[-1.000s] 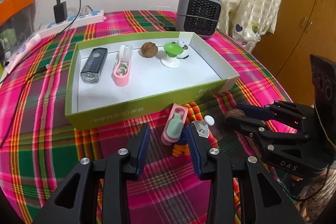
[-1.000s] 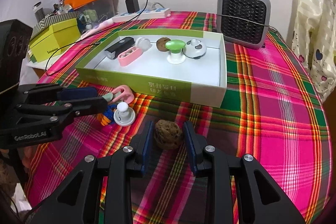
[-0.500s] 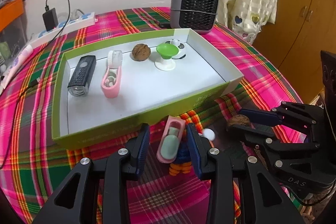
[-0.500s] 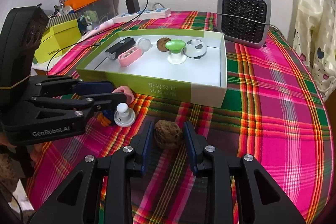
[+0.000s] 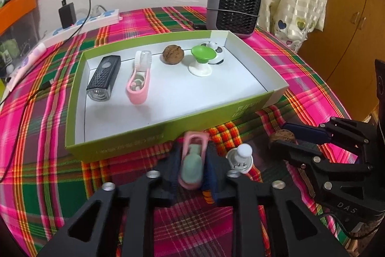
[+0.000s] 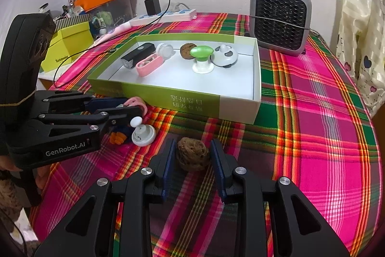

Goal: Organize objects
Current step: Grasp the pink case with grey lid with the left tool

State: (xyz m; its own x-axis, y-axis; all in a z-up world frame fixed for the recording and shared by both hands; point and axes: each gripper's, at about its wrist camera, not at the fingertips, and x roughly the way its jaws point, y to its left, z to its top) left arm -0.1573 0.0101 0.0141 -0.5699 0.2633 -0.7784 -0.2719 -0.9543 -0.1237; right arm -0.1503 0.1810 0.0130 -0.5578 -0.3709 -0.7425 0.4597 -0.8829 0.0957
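My left gripper is shut on a pink case with a pale green insert, just before the green box's front wall; the right wrist view shows its fingers clamped on that case. A white knob-shaped piece and a small blue-and-orange toy lie beside it on the plaid cloth. My right gripper is shut on a walnut that rests on the cloth. The box holds a black light, another pink case, a walnut, a green-topped knob and a white-and-black round piece.
A grey heater stands behind the box. A power strip with a plugged charger lies at the back left. A yellow box and clutter sit off the table's left; a curtain and wooden cabinet are to the right.
My left gripper's fingers have closed from either side onto the pink case. The right gripper and its walnut have not moved.
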